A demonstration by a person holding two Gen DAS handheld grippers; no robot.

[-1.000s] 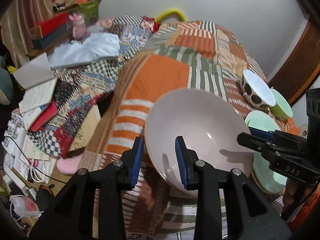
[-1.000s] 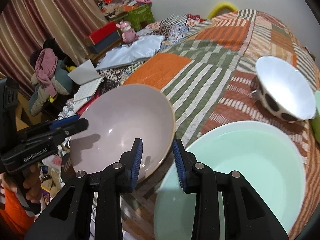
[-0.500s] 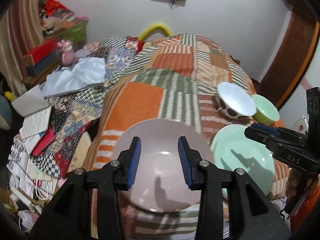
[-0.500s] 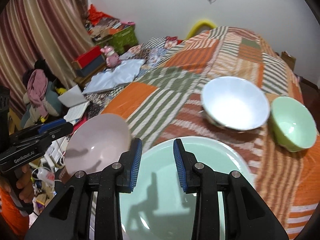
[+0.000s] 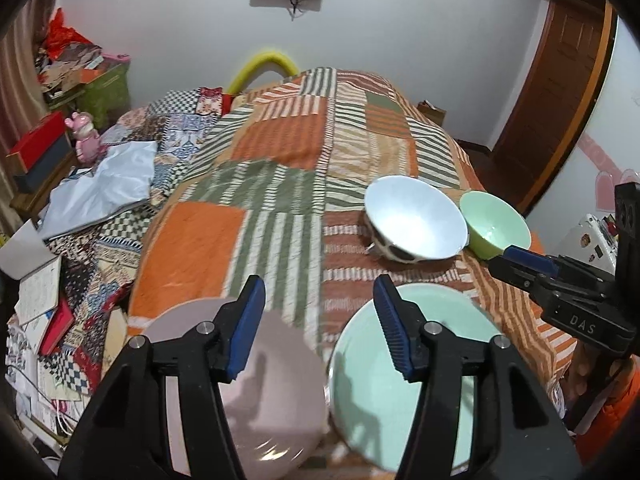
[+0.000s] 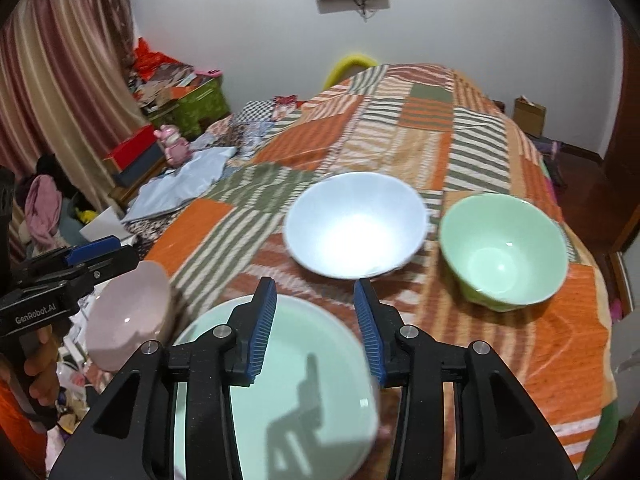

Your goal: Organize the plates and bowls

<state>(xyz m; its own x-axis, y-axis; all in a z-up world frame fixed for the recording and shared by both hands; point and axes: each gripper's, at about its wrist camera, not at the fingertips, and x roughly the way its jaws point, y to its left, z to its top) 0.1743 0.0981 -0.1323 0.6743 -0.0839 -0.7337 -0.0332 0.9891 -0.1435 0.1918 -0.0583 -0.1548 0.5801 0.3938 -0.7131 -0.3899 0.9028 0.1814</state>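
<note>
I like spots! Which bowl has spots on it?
The white bowl, beside the green bowl; its outside has dark spots. The others are plain.

"DAS" on the right tool (image 5: 524, 262), "GenRobot.AI" on the left tool (image 6: 100, 252)

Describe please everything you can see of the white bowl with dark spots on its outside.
The white bowl with dark spots is round and deep, glossy like ceramic or melamine. Its inside is plain white and empty, bright with reflected light; dark blotches mark the outer wall in the left wrist view. It rests on the striped patchwork bedspread, leaning slightly, beside the small green bowl; whether the two touch, I cannot tell. Neither gripper touches it.
</note>
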